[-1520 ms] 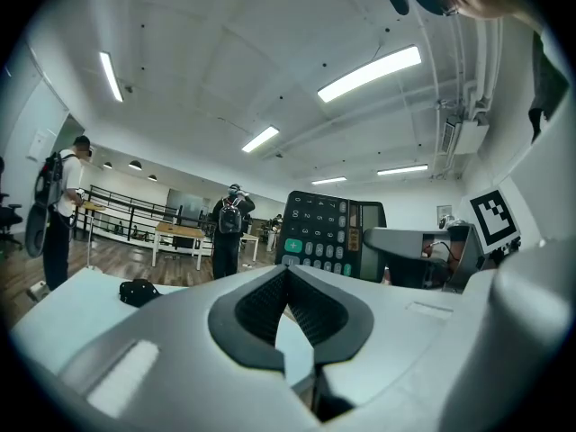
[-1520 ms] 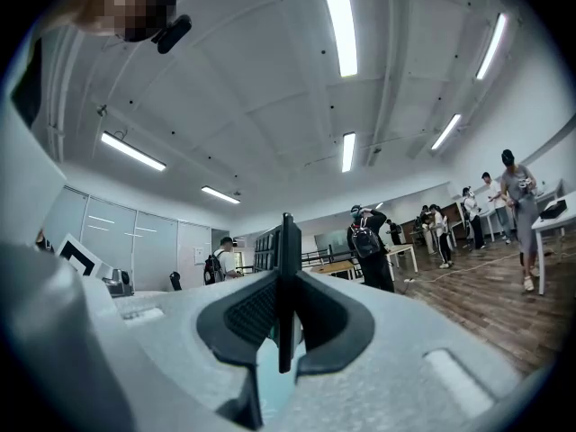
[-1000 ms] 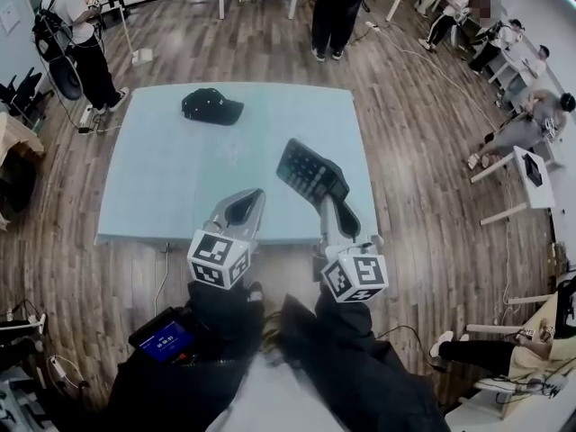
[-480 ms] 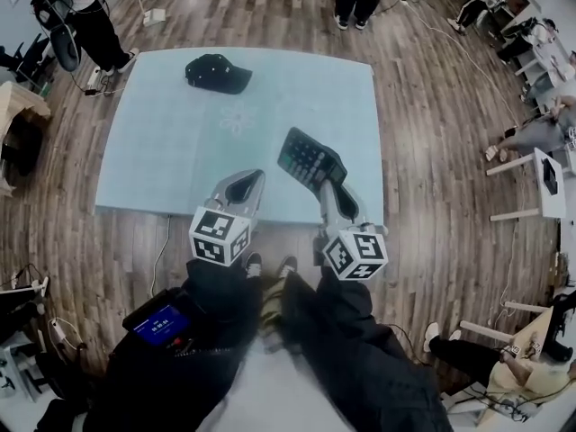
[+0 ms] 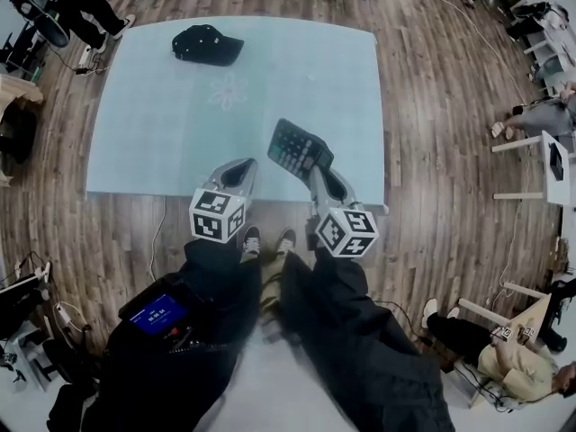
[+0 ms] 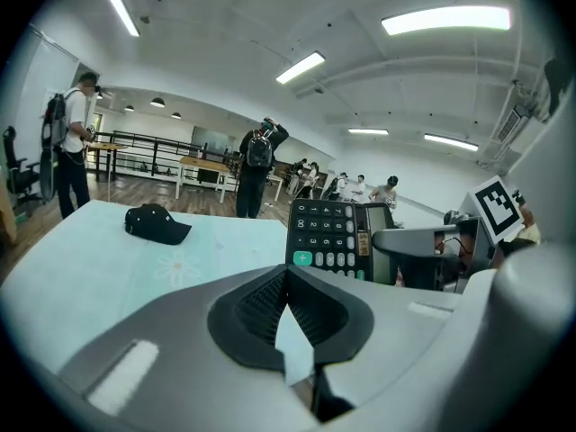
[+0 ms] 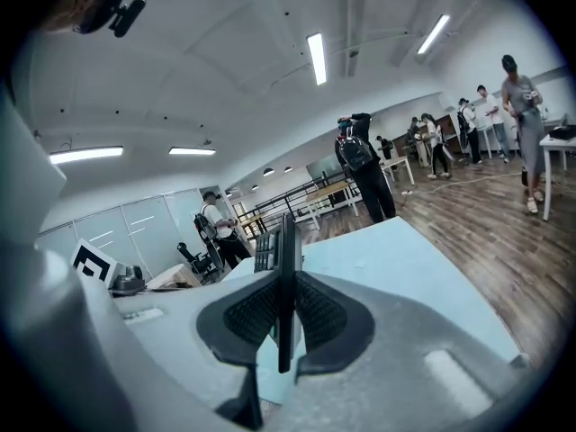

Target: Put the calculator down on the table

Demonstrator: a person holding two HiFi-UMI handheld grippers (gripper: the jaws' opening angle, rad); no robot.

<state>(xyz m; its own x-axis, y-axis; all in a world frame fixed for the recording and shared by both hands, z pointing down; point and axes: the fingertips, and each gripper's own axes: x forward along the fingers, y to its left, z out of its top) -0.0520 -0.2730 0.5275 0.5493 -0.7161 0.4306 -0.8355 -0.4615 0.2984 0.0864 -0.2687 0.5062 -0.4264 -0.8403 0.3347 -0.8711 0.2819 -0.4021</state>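
A black calculator [image 5: 299, 149] with grey keys is tilted above the front right part of the pale blue table [image 5: 162, 124]. My right gripper [image 5: 317, 175] is shut on its near end. In the right gripper view the calculator [image 7: 286, 268] stands edge-on, pinched between the two black pads. My left gripper [image 5: 238, 173] hovers just left of it over the table's front edge, its jaws shut with nothing in them. In the left gripper view, that gripper's [image 6: 286, 275] pads meet at the tips, and the calculator [image 6: 329, 234] faces the camera to the right.
A black cap [image 5: 207, 43] lies at the table's far left, also in the left gripper view [image 6: 155, 223]. Wooden floor surrounds the table. A person [image 6: 259, 165] stands beyond the far edge, and others sit at the right. A blue-screened device [image 5: 158, 314] hangs at my waist.
Both grippers have sunk towards the table's front edge, the right one carrying the calculator down with it. The grip on the calculator has not changed.
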